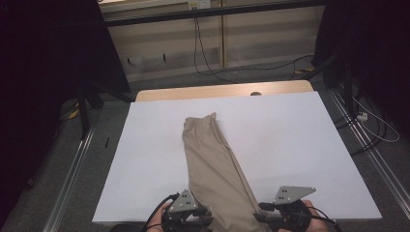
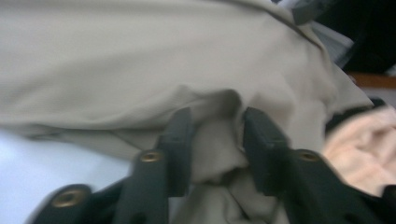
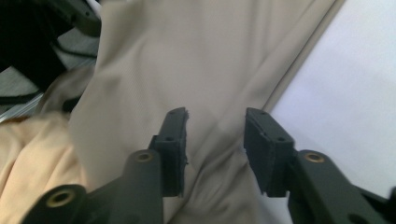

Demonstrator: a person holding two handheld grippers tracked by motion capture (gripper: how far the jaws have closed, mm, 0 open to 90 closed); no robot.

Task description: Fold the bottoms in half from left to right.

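A long beige garment, folded narrow like trousers, lies on the white surface, running from the middle toward the near edge, where it drapes over between the two grippers. The left gripper sits at the near edge just left of the cloth; in the left gripper view its fingers stand a little apart with a bunched fold of the beige fabric pinched between them. The right gripper sits at the near edge just right of the cloth; in the right gripper view its fingers are spread, with the fabric lying flat between and beneath them, its seamed edge just right of them. I cannot tell whether they touch it. Both hands come in low from the near side, grippers facing each other across the garment.
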